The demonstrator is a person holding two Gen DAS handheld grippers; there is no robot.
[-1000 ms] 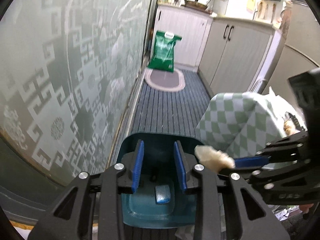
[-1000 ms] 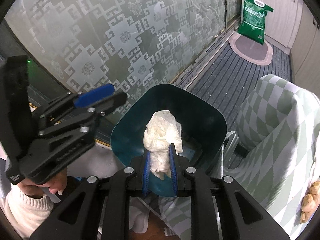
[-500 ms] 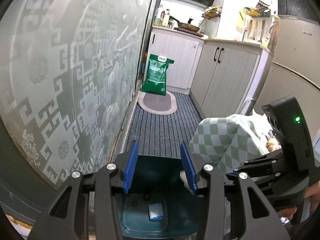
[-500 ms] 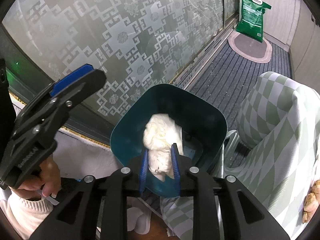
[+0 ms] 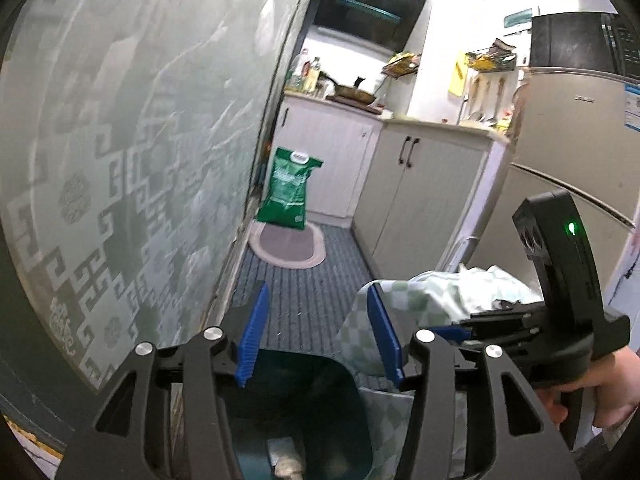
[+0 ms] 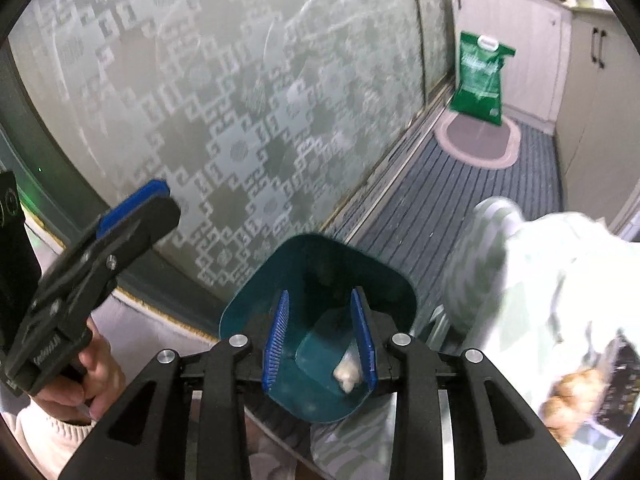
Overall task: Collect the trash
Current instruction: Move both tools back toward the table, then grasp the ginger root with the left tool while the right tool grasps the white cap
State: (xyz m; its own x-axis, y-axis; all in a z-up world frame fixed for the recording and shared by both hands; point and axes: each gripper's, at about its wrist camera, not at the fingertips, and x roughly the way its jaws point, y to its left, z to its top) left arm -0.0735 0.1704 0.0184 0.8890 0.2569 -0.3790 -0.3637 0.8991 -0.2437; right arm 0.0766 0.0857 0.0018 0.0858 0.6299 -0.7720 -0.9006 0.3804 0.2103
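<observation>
Claws: your right gripper (image 6: 320,336) and left gripper (image 5: 320,336) have just been opening, both hold nothing | Trash: tissue wad (image 6: 347,372) lies in the teal bin (image 6: 256,300), at 5 o'clock | Feel: light, soft, squashy; pinch its middle gently.

**Both grippers opening, nothing held**

We are holding the left gripper (image 5: 320,330) nearly level, its jaws just opening, nothing between them. Our right gripper (image 6: 320,340) is pointing downward, jaws likewise parting, empty, our hand (image 5: 596,392) gripping its handle.
</observation>
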